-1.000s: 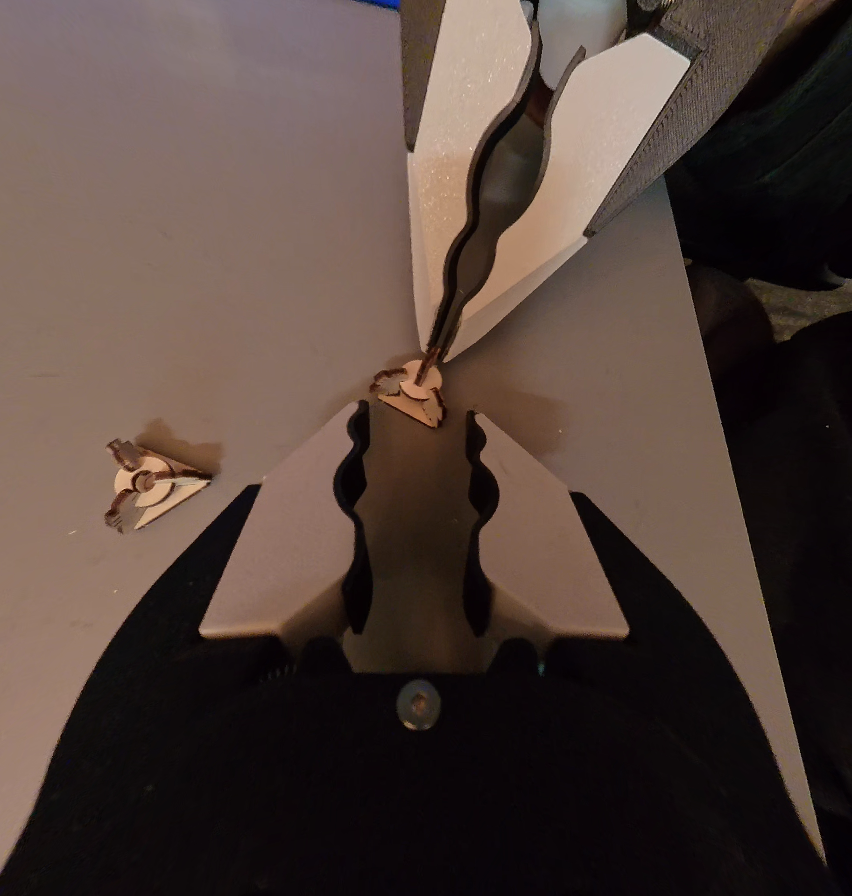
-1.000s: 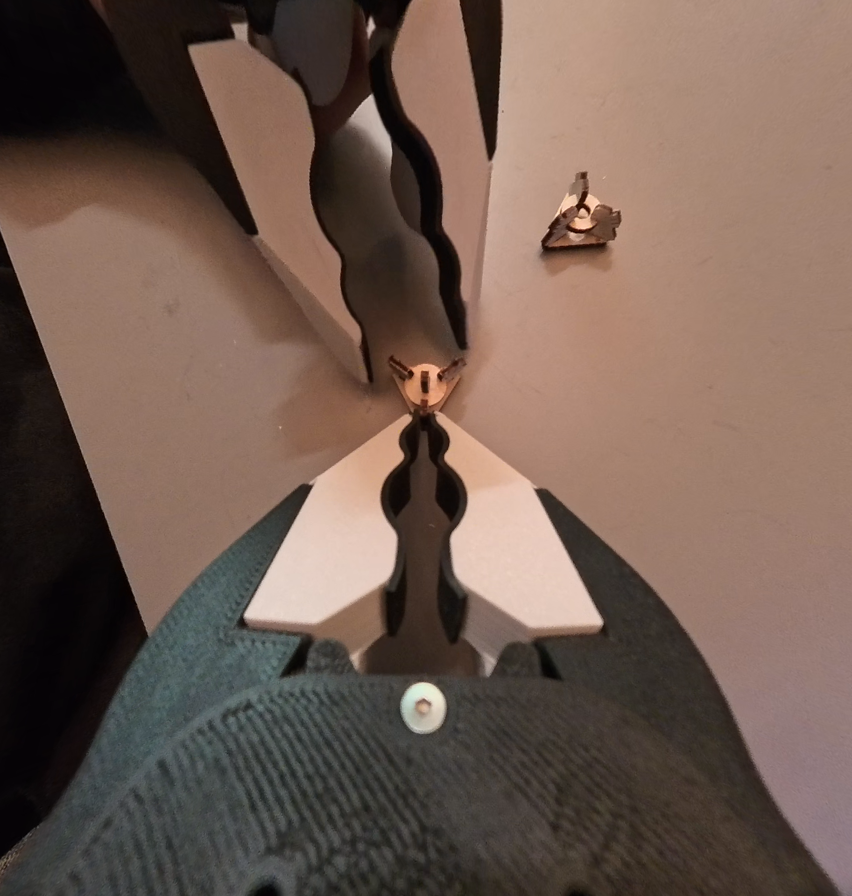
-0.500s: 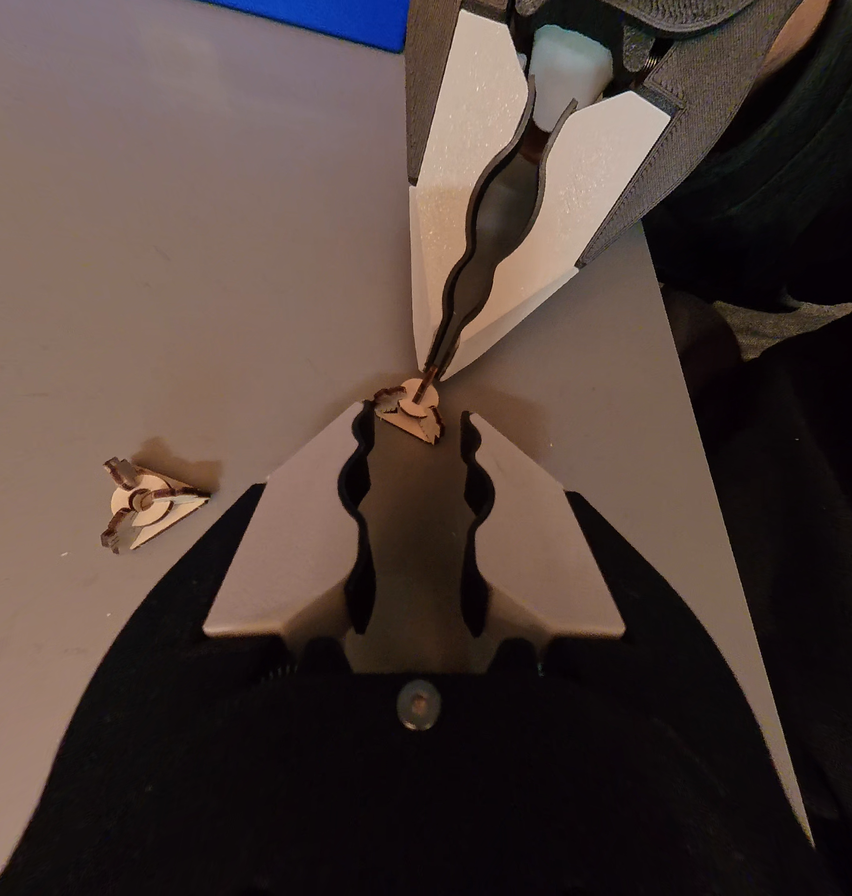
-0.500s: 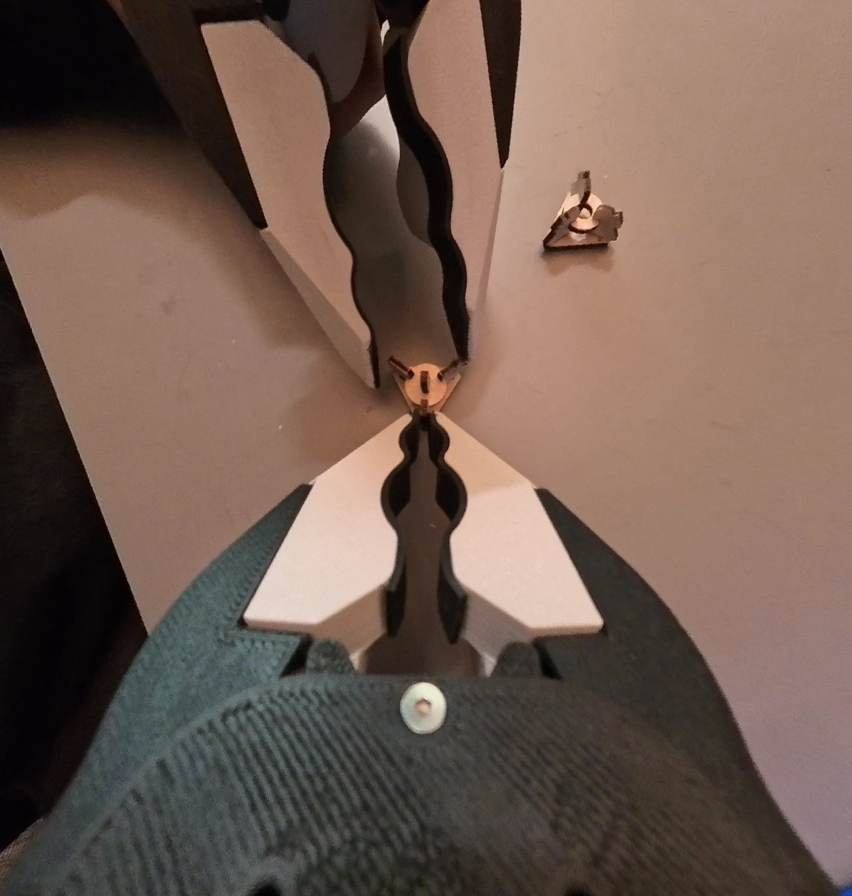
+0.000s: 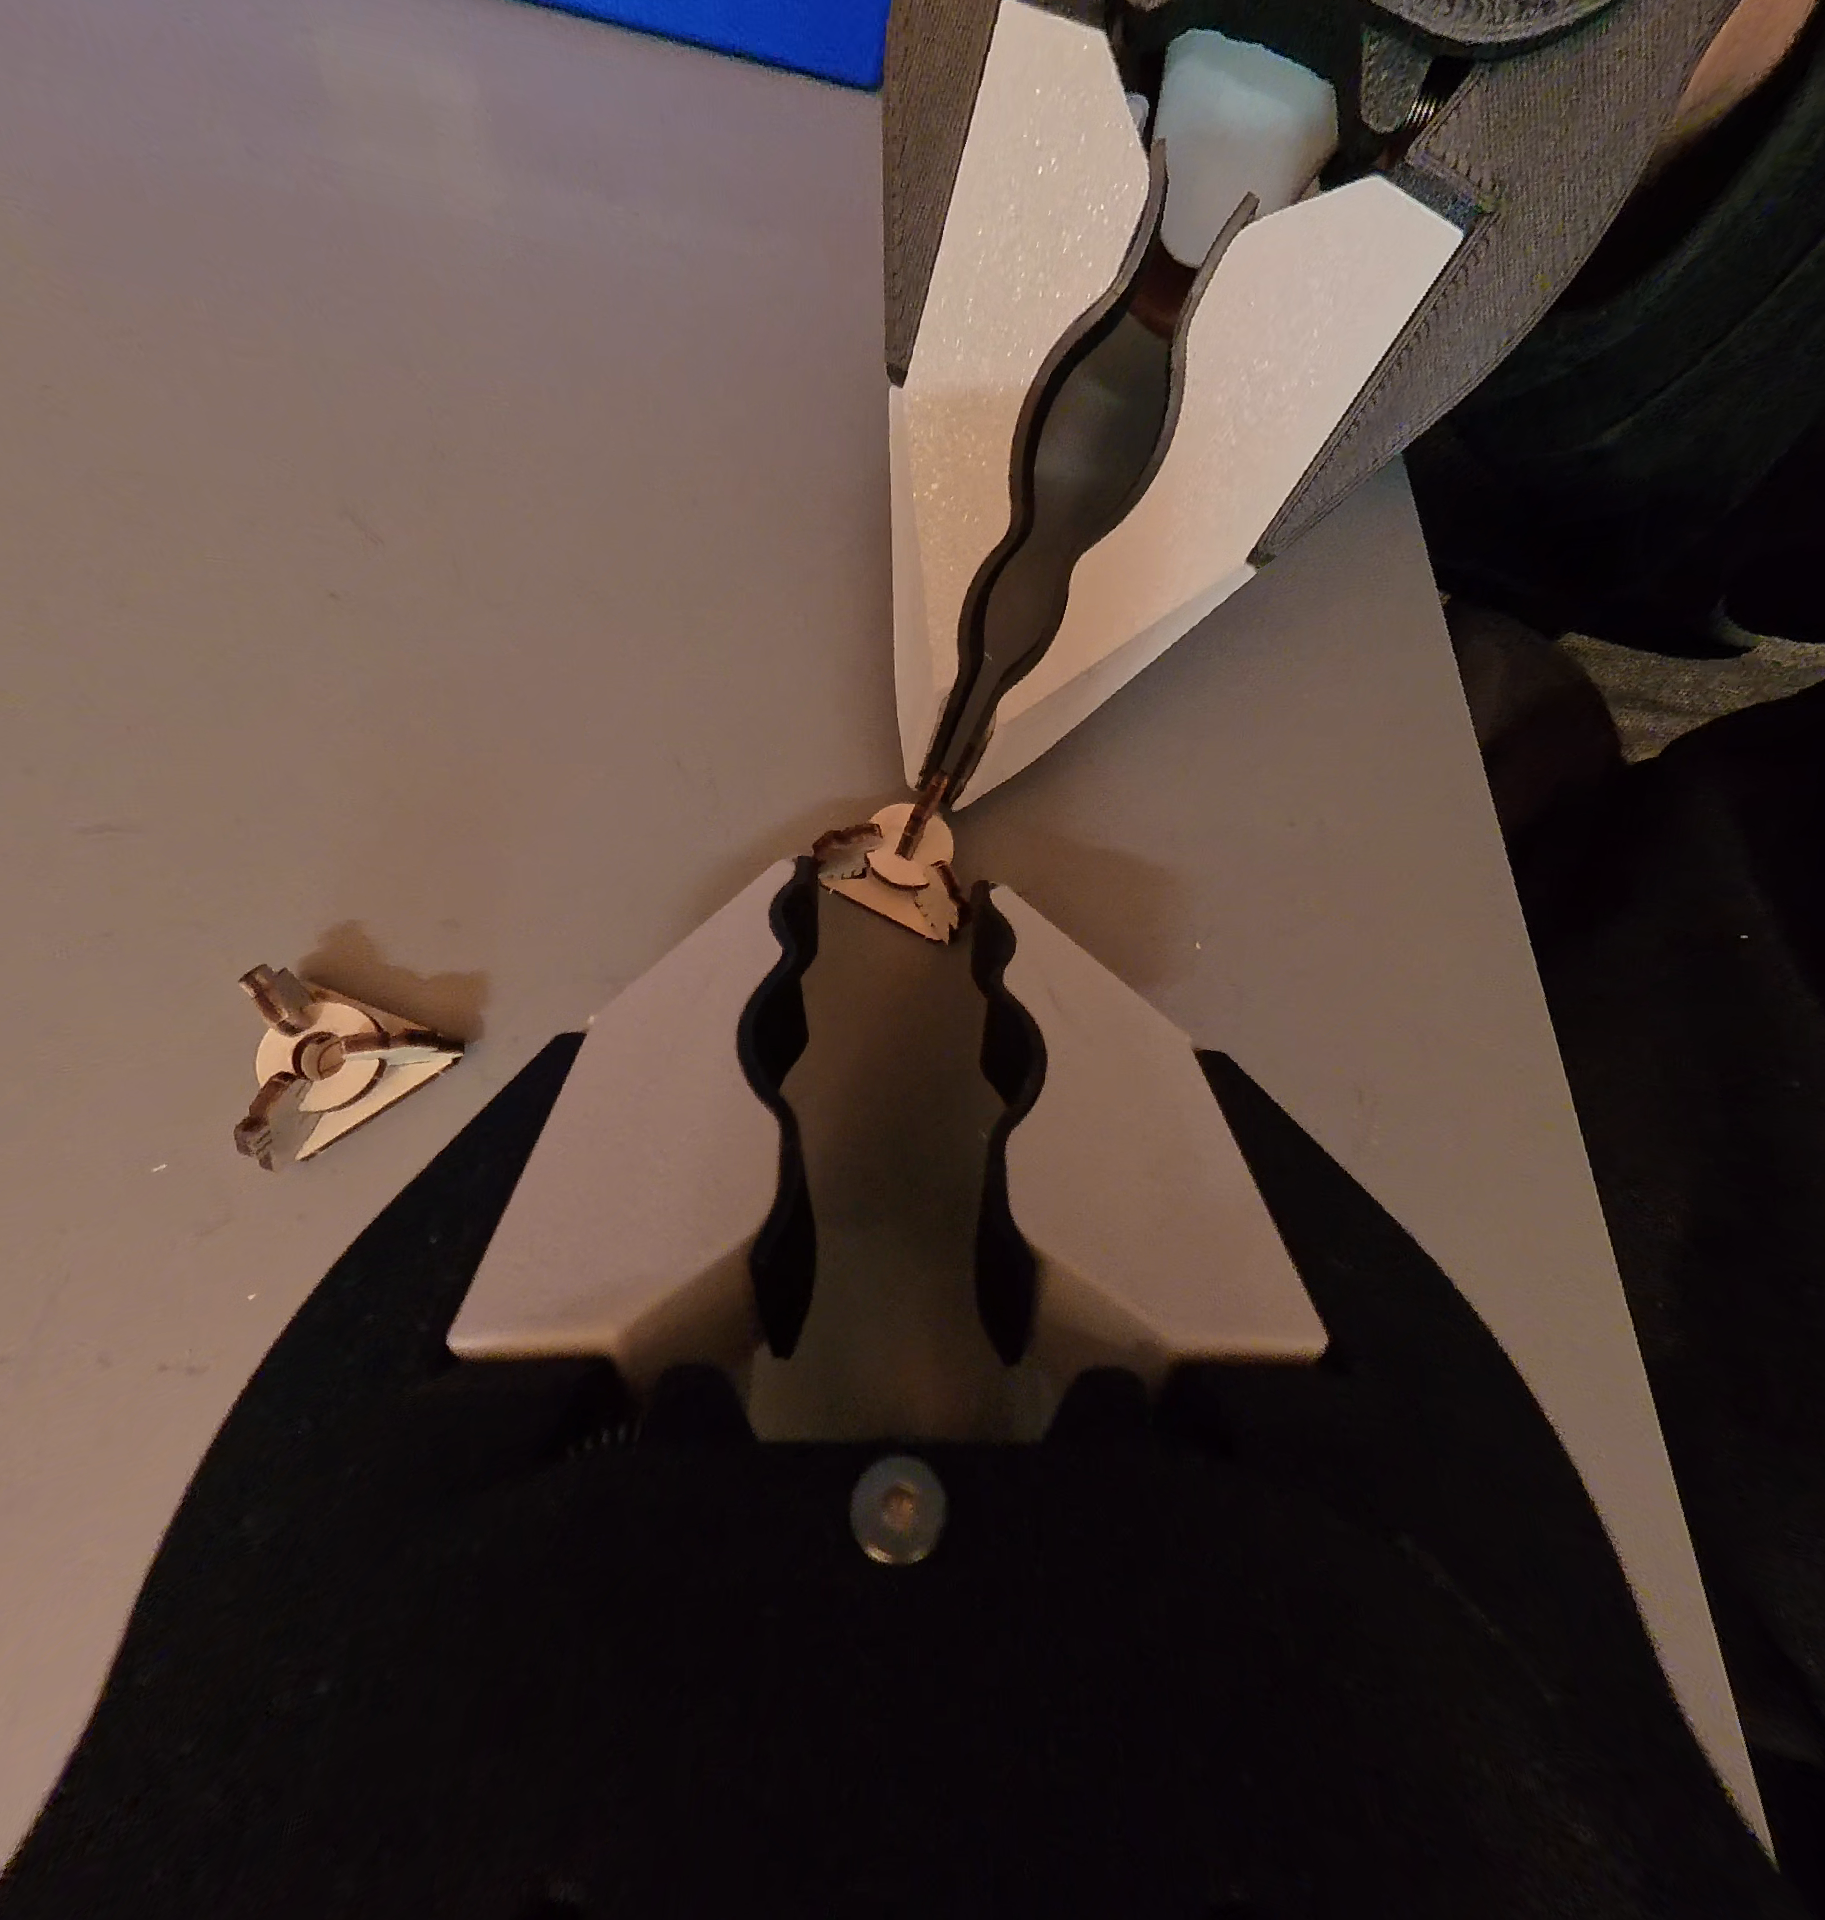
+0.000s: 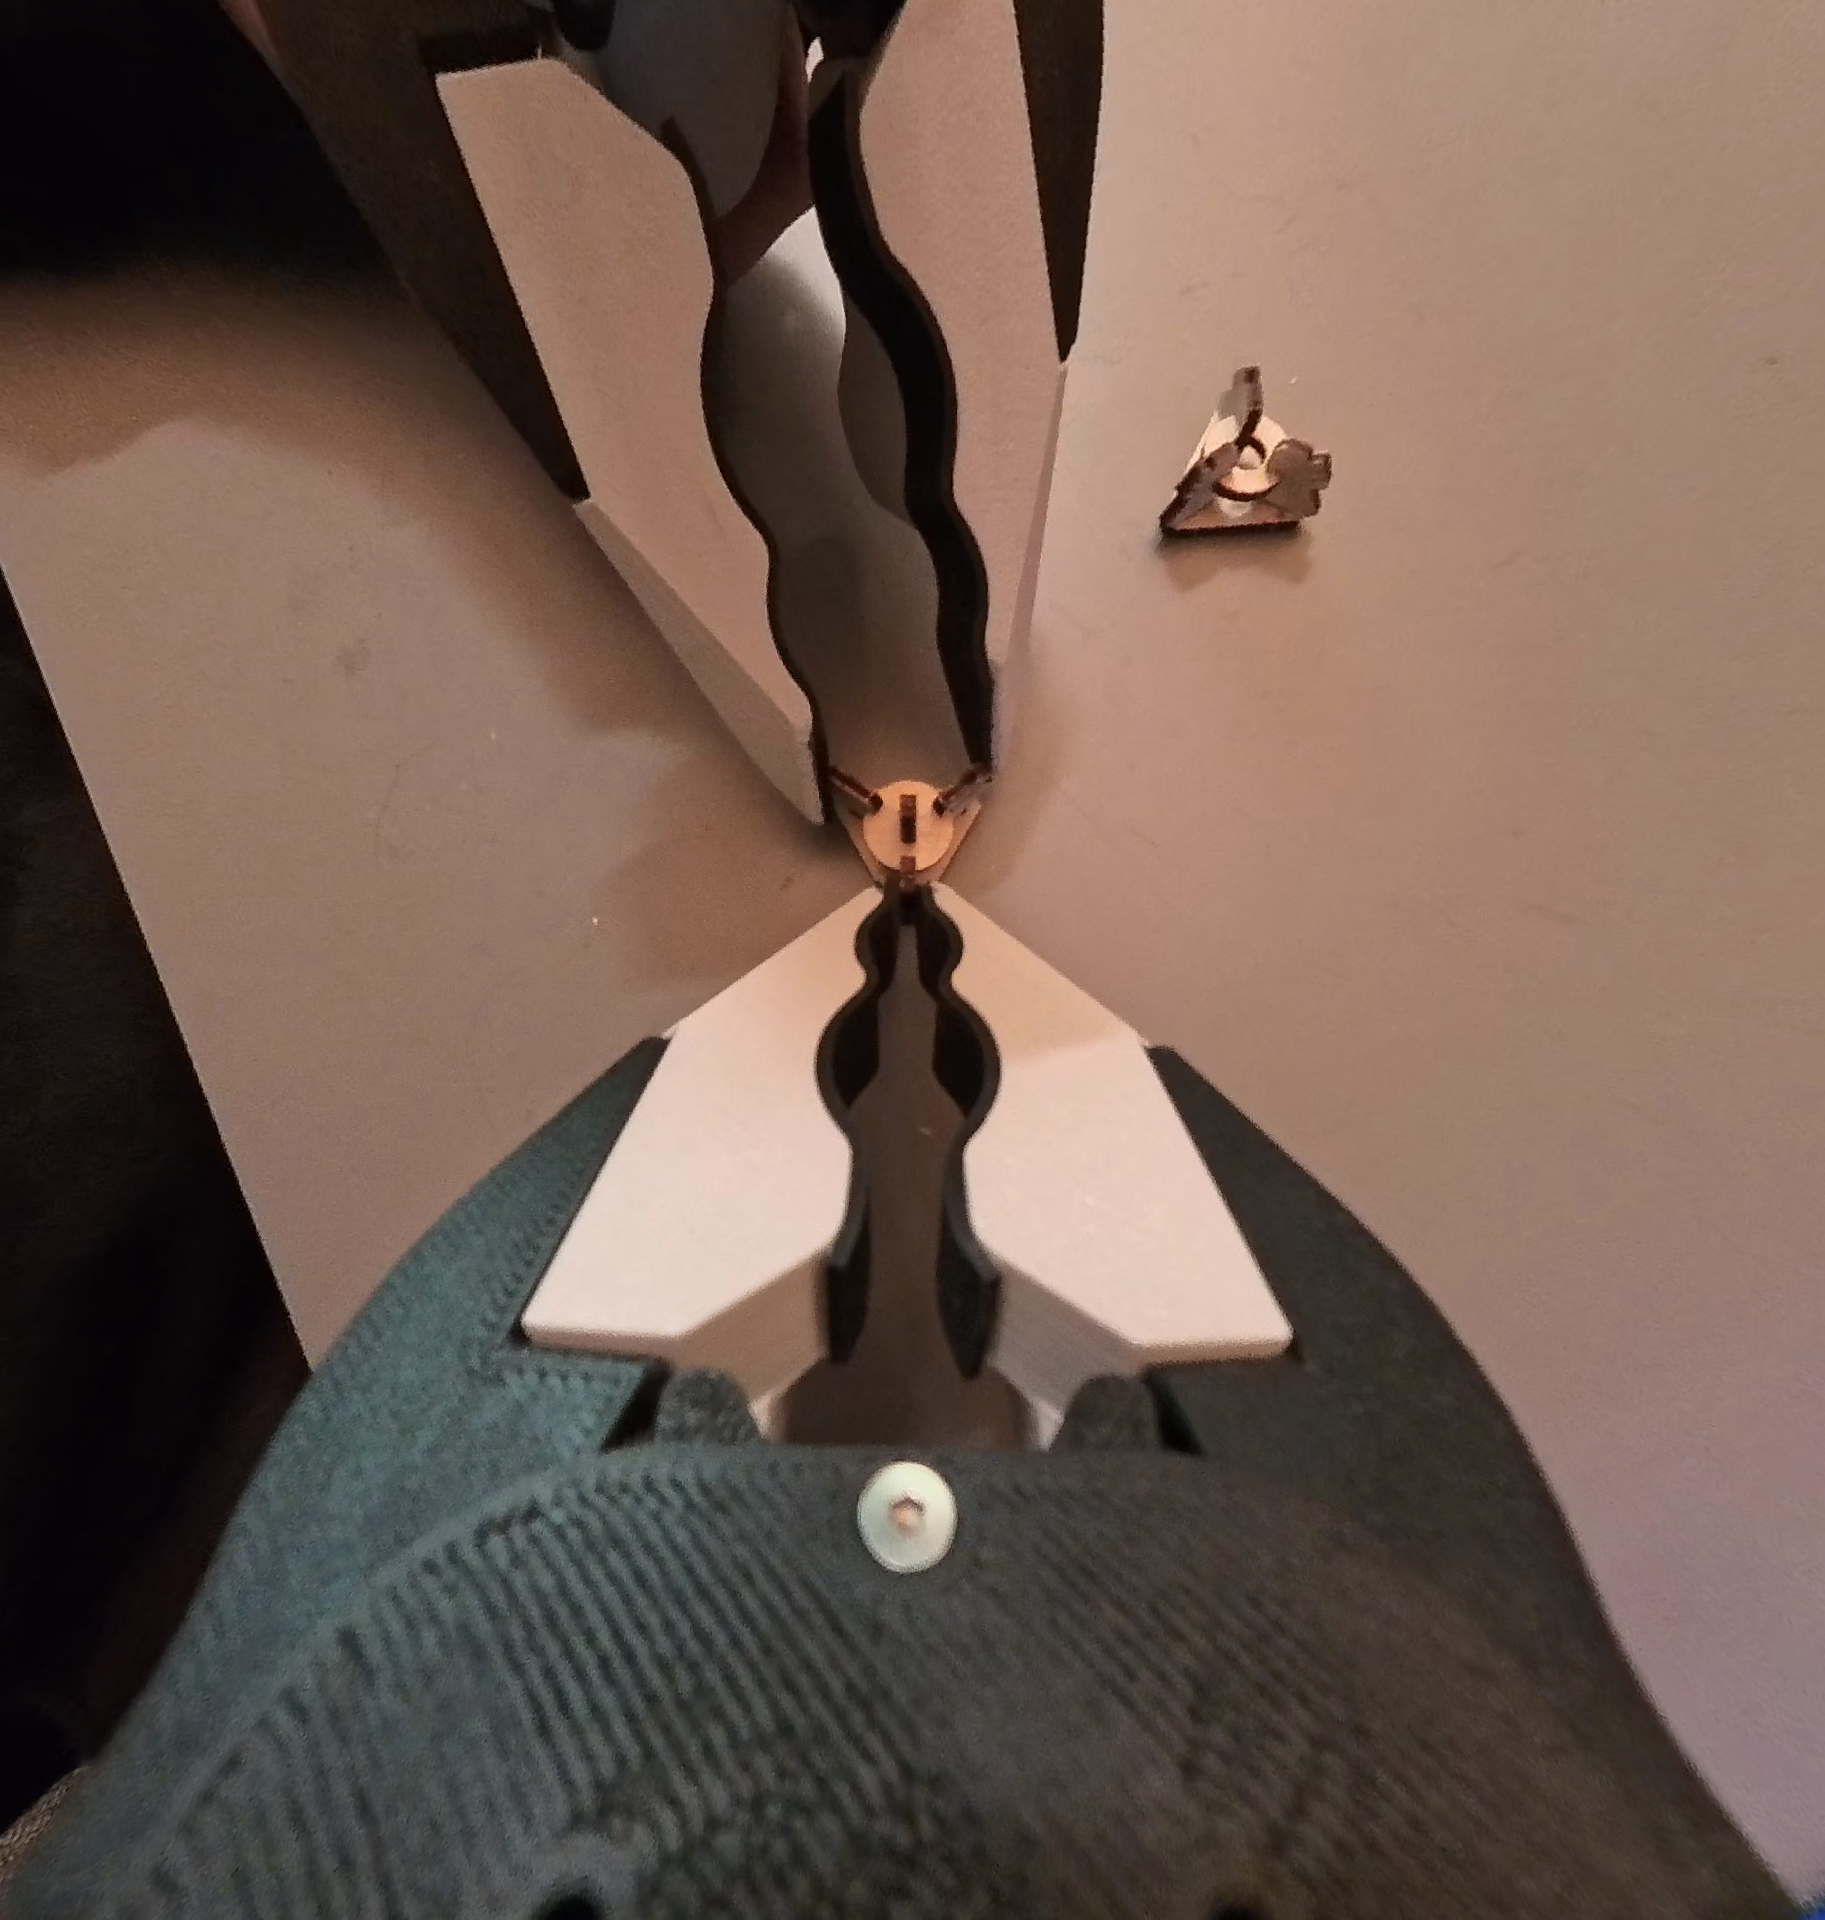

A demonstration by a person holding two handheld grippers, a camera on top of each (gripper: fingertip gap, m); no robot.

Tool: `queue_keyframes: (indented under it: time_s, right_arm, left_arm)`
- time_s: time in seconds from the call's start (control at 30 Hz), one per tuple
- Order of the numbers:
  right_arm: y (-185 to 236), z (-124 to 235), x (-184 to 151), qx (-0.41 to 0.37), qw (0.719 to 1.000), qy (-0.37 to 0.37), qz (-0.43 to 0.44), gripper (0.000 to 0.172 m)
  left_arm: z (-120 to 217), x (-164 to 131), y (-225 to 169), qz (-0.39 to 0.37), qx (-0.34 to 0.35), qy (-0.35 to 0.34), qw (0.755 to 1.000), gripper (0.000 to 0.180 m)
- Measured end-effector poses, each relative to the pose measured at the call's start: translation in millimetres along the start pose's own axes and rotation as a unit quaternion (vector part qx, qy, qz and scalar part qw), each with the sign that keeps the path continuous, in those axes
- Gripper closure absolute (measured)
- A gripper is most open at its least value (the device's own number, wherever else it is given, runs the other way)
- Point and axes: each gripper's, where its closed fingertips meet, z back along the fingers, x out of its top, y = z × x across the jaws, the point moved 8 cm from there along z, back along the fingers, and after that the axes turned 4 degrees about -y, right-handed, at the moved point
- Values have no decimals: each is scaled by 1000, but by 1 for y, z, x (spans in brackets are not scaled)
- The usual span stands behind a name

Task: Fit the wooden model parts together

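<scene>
- My left gripper has its jaws apart, but only by the width of the small wooden piece, which lies dead ahead at 12 o'clock, right at the tips.
- The piece is a flat triangle with a round disc on top and three dark fins fanning out from the disc.
- Two of those fins point to about 10 and 4 o'clock in my left view. Each one touches a left pad, one on either side, so the left jaws are clamped lightly across the piece. I can't judge how hard they press.
- My right gripper has its jaws together, pinched on the third fin. That fin runs straight along the right fingers, on the 6-to-12 line in the right view.
- From the left view, the right gripper comes in from 1 o'clock, nose to nose with the left. Both sets of tips are on the piece, so neither is nearer.
- I can't tell whether the piece rests on the grey table or sits just above it.
- A spare piece of the same kind lies on the table, well apart, at 9 o'clock from my left jaws and 1 o'clock from my right.
- Farthest off, a blue edge shows at 11 o'clock in the left view.
</scene>
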Motion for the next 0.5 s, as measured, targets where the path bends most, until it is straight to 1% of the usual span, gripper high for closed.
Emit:
queue_keyframes:
  time_s: [0.17, 0.37, 0.43, 0.5]
  right_arm:
    - [1, -1, 0, -3, 1000, 4, 2, 170]
    - [1, -1, 0, -5, 1000, 6, 5, 170]
    - [1, -1, 0, -5, 1000, 7, 5, 170]
    - [1, -1, 1, -5, 1000, 6, 5, 170]
  left_arm:
    - [0, -1, -1, -4, 3, 4, 1000, 155]
    - [1, -2, -1, 7, -15, 2, 1000, 151]
    - [2, -3, -1, 16, -31, 0, 999, 154]
    - [1, -4, -1, 24, -40, 10, 999, 164]
